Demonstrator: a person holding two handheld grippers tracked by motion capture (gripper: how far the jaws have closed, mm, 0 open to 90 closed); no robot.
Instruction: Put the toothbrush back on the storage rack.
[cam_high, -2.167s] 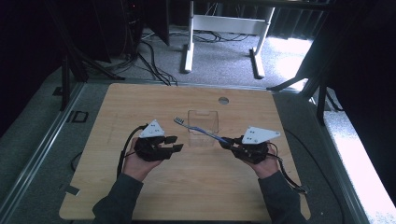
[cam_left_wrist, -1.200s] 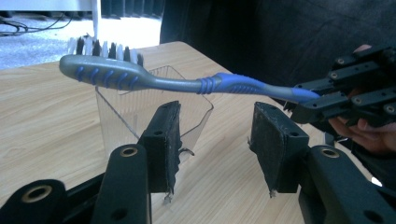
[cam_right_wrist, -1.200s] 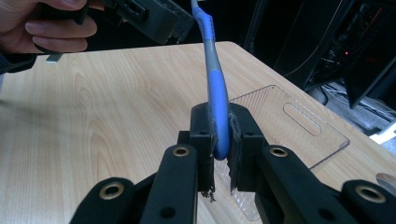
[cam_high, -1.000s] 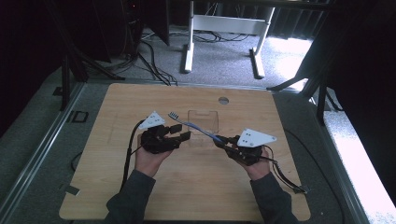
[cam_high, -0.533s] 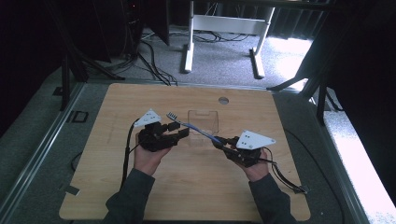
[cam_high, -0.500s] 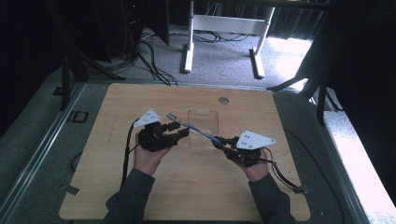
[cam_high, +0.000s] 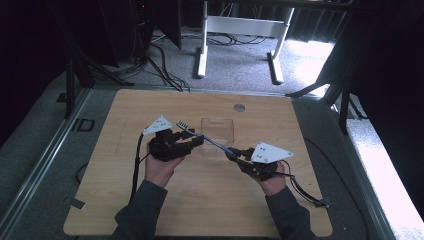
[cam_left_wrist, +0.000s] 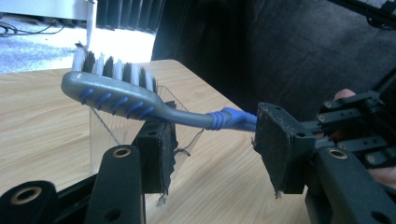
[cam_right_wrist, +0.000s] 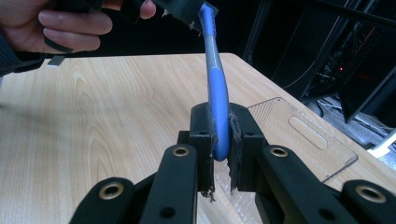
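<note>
A grey and blue toothbrush (cam_high: 212, 143) hangs slanted above the wooden table (cam_high: 150, 210), bristles up and to the left. My right gripper (cam_high: 232, 154) is shut on its blue handle (cam_right_wrist: 218, 107), pads pressed on both sides. My left gripper (cam_high: 192, 141) stands open around the brush's neck. In the left gripper view the neck (cam_left_wrist: 196, 119) crosses between the two pads (cam_left_wrist: 275, 144) without being squeezed, and the bristled head (cam_left_wrist: 112, 79) sticks out to the left. Behind the brush a clear plastic holder (cam_high: 217, 131) stands on the table.
A round grommet hole (cam_high: 239, 107) sits near the table's far edge. Beyond it are white desk legs (cam_high: 202, 45) and floor cables (cam_high: 160, 55). A cable (cam_high: 136, 165) trails from the left gripper, another (cam_high: 305, 192) from the right. Bare wood lies at left and front.
Since the oldest frame my left gripper has come up and right to bracket the brush's neck, and the right hand shifted slightly left. Over the last second both hands stay put.
</note>
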